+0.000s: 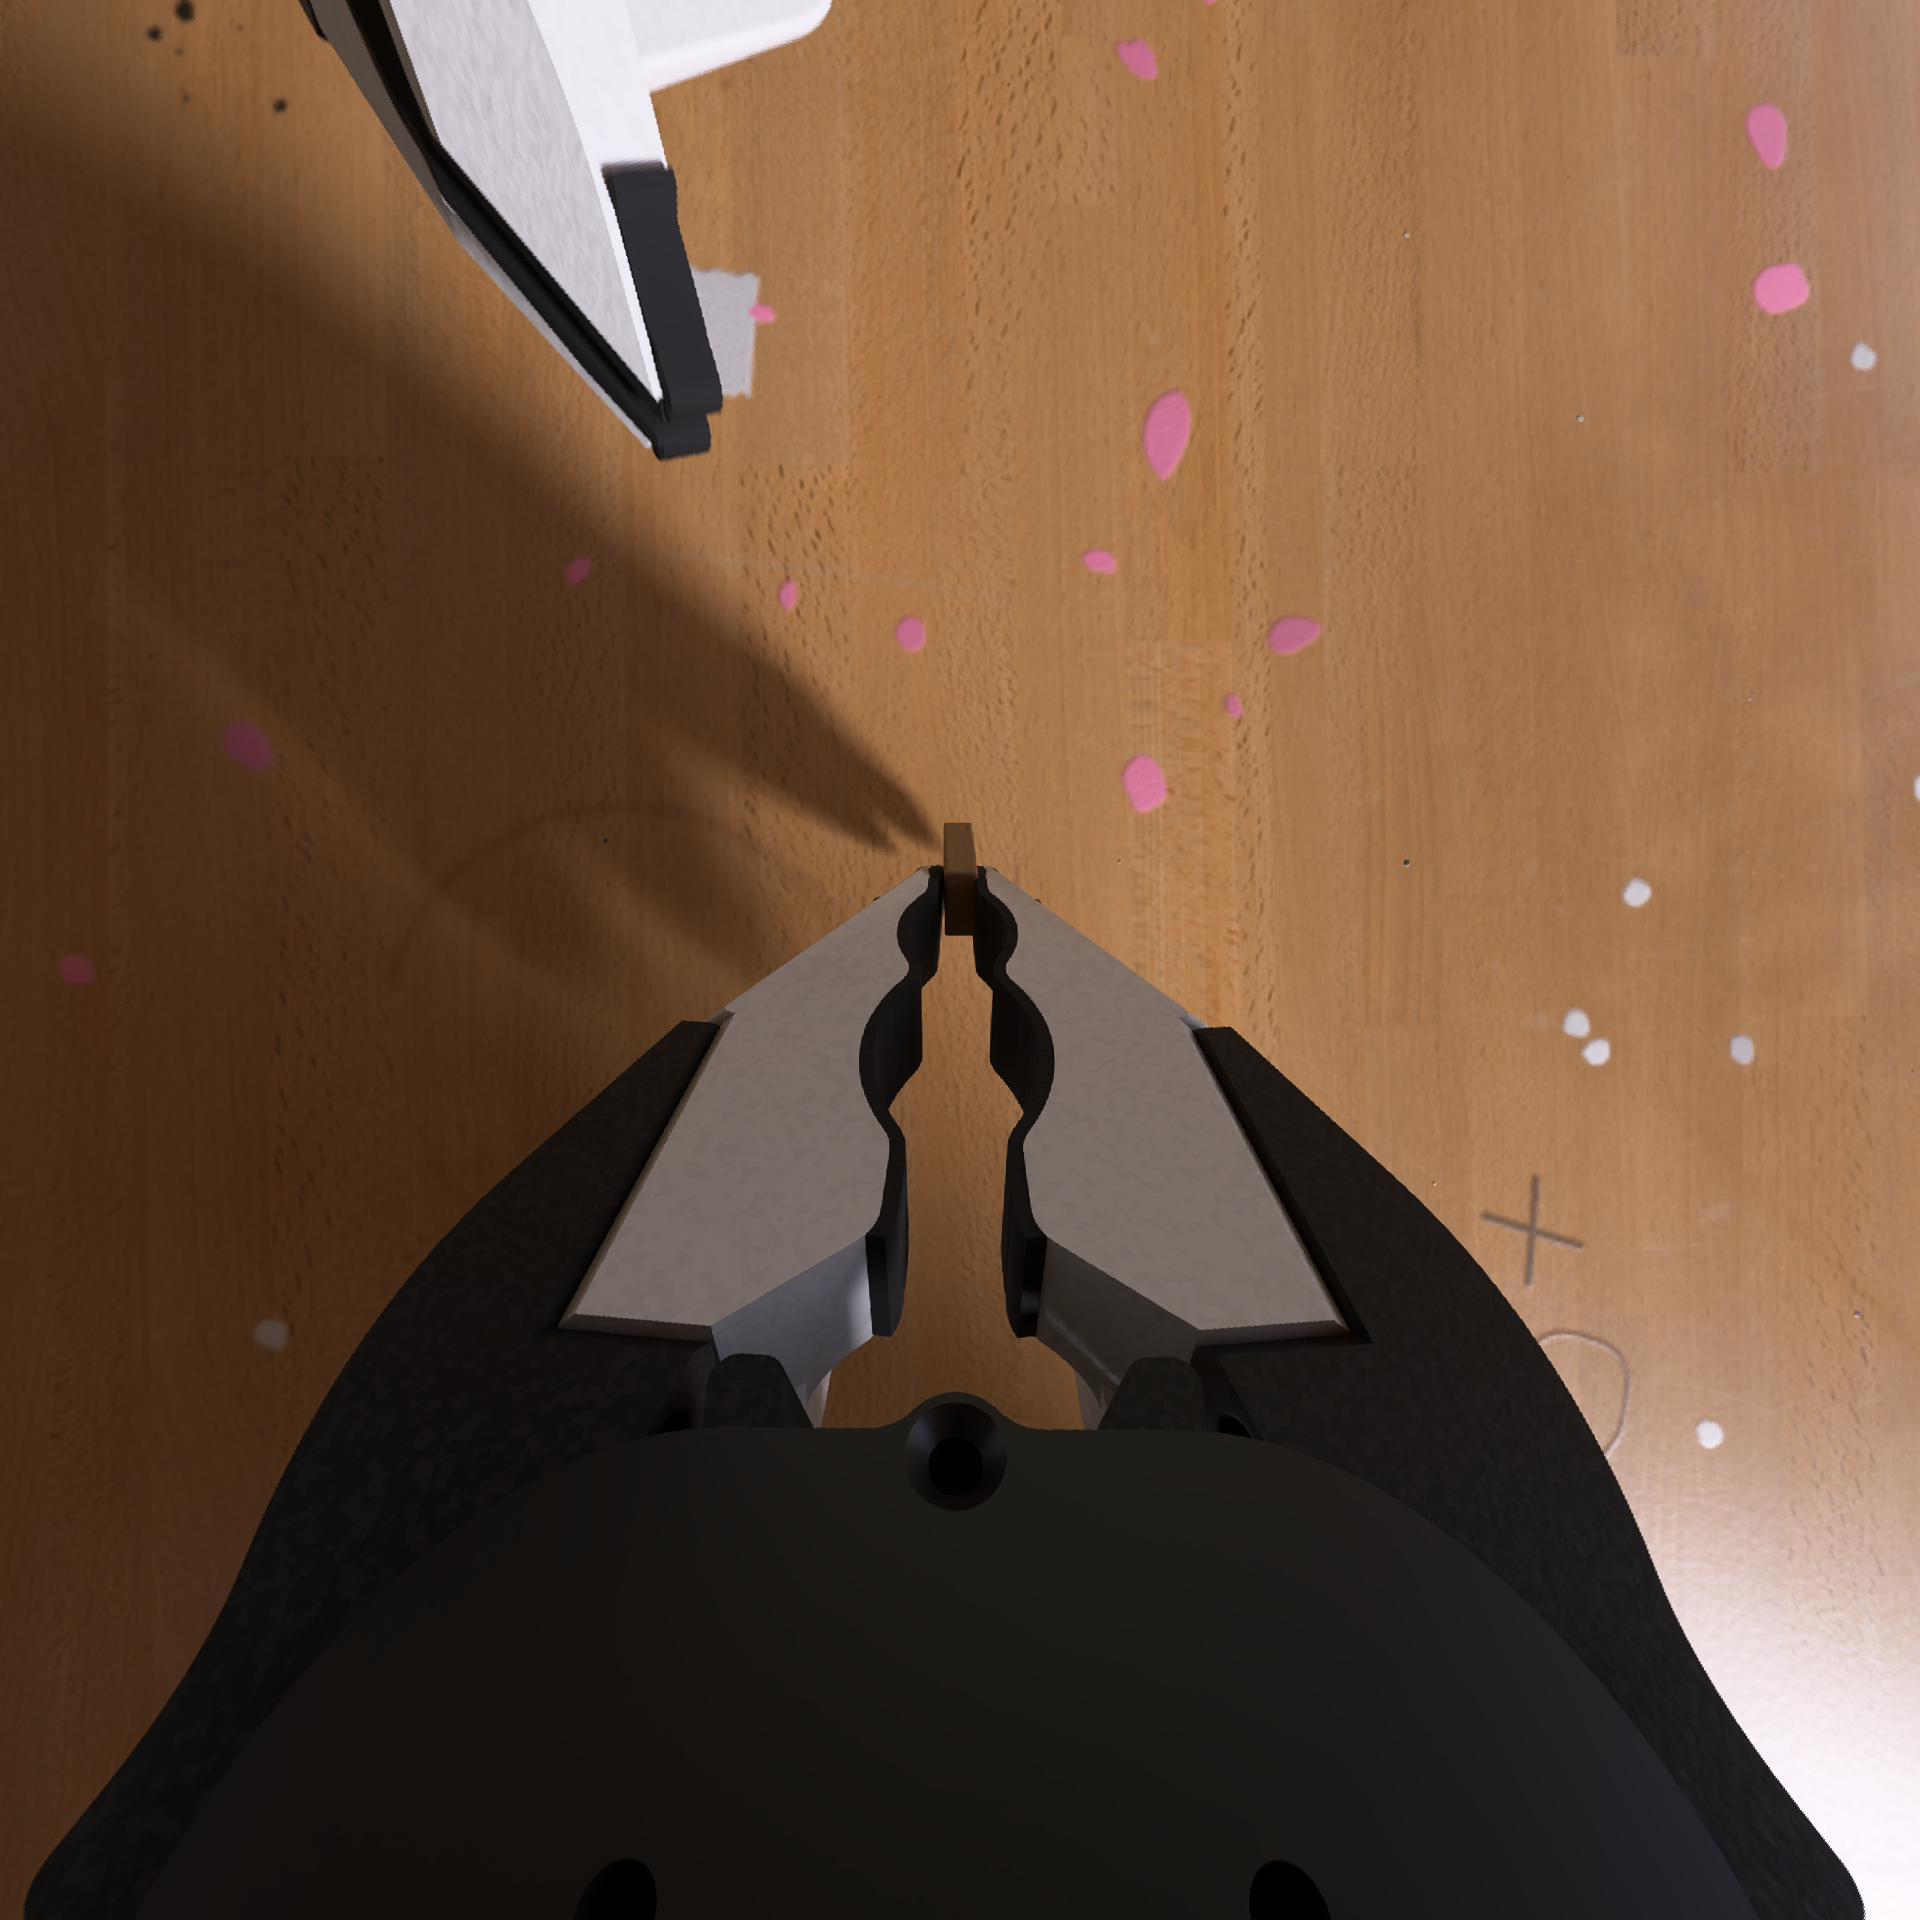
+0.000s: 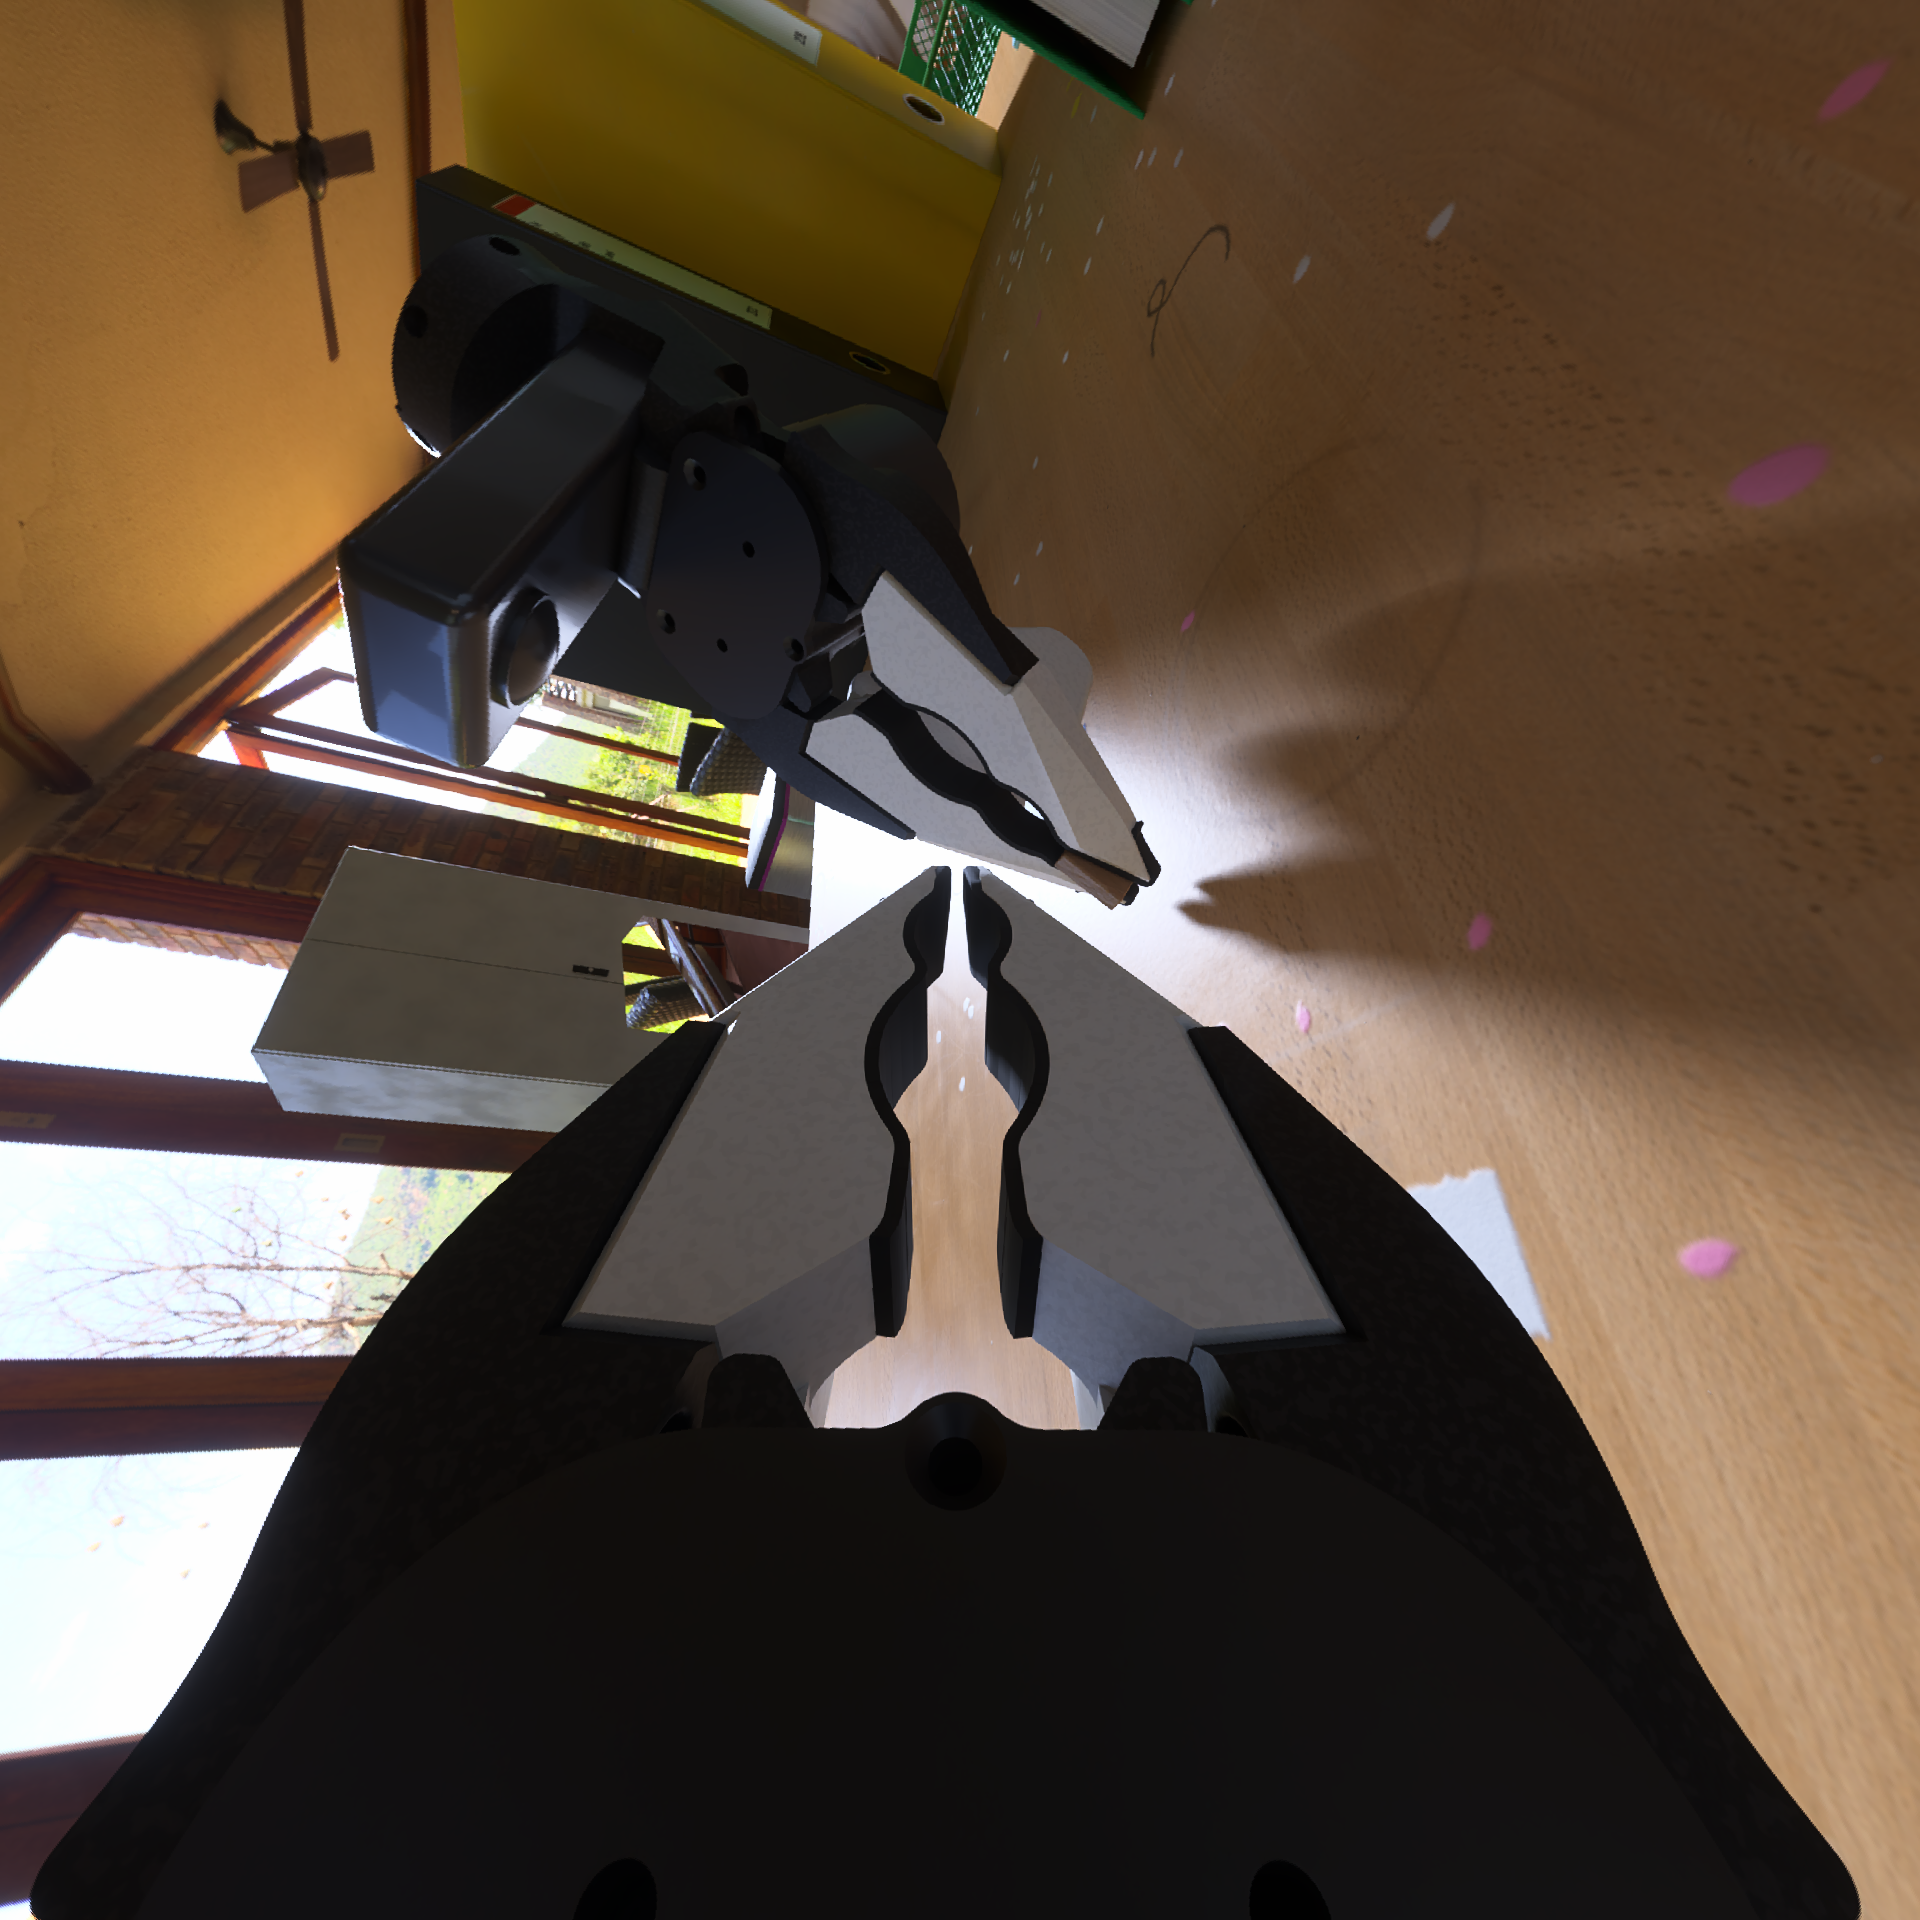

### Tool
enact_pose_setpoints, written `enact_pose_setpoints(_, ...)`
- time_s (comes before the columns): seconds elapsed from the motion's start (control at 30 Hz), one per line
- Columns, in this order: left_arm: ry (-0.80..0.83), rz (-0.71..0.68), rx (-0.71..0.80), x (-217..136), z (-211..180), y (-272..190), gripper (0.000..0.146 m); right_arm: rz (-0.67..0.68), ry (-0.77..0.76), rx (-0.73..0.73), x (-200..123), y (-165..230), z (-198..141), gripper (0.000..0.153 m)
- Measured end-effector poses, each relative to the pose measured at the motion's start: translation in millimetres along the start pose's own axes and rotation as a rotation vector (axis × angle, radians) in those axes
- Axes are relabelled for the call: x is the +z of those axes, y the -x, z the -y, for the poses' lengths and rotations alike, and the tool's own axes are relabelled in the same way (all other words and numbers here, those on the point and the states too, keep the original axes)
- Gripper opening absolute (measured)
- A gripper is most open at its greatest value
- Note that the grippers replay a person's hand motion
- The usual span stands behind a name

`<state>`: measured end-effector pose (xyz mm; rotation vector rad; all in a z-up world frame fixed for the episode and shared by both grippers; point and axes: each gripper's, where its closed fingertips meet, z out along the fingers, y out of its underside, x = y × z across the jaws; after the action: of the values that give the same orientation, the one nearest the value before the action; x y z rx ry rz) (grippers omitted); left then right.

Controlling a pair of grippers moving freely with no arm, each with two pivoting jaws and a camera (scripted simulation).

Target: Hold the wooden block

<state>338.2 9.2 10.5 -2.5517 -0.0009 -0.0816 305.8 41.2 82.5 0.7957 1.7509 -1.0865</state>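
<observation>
Left tongs (image 1: 958, 883) clamp the wooden block (image 1: 958, 854) at their tips; right tongs (image 2: 956, 883) nearly together, empty.

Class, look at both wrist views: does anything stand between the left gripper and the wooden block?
Nothing visible does. The left gripper already pinches the wooden block at its fingertips. The right gripper is nearby, holding nothing.
</observation>
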Motion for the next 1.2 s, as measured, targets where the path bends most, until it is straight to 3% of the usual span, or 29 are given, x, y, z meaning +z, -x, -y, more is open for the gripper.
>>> enact_pose_setpoints(0.43, -0.003, 0.0, 0.002, 0, 0, 0, 0.004, 0.01, 0.005, 0.058, 14, -13, -4, 0.002)
enact_pose_setpoints(1.2, -0.009, -0.004, -0.003, 0, 0, 0, 0.004, -0.019, -0.067, 0.025, -6, -18, 10, 0.002)
